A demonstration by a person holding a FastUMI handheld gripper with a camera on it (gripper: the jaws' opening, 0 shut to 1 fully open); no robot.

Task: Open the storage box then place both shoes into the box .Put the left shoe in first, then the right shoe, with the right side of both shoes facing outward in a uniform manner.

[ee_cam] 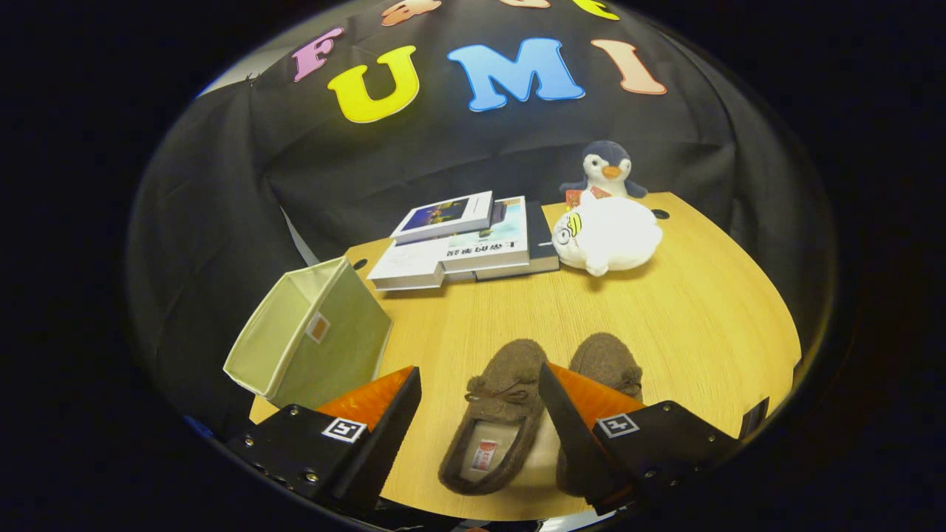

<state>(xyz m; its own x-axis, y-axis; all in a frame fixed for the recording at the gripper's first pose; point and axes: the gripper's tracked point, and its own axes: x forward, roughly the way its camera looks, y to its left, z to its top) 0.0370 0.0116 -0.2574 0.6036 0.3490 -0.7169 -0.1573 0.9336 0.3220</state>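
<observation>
Wooden table (687,325) against black cloth wall, gripper (479,395) fingers spread wide, empty, left brown slipper (494,425) between them, right slipper (607,360) behind one finger, fabric storage box (310,336) tilted just beside, book stack (462,240), white plush (607,235), penguin plush (604,168) beyond

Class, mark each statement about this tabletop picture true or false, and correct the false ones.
1. The gripper is open, with one shoe between its fingers. True.
2. Both shoes are inside the box. False: both lie on the table; the other shoe sits partly behind a finger.
3. The books lie beyond the shoes. True.
4. The penguin stands on the books. False: it stands behind the white plush, beside the books.
</observation>
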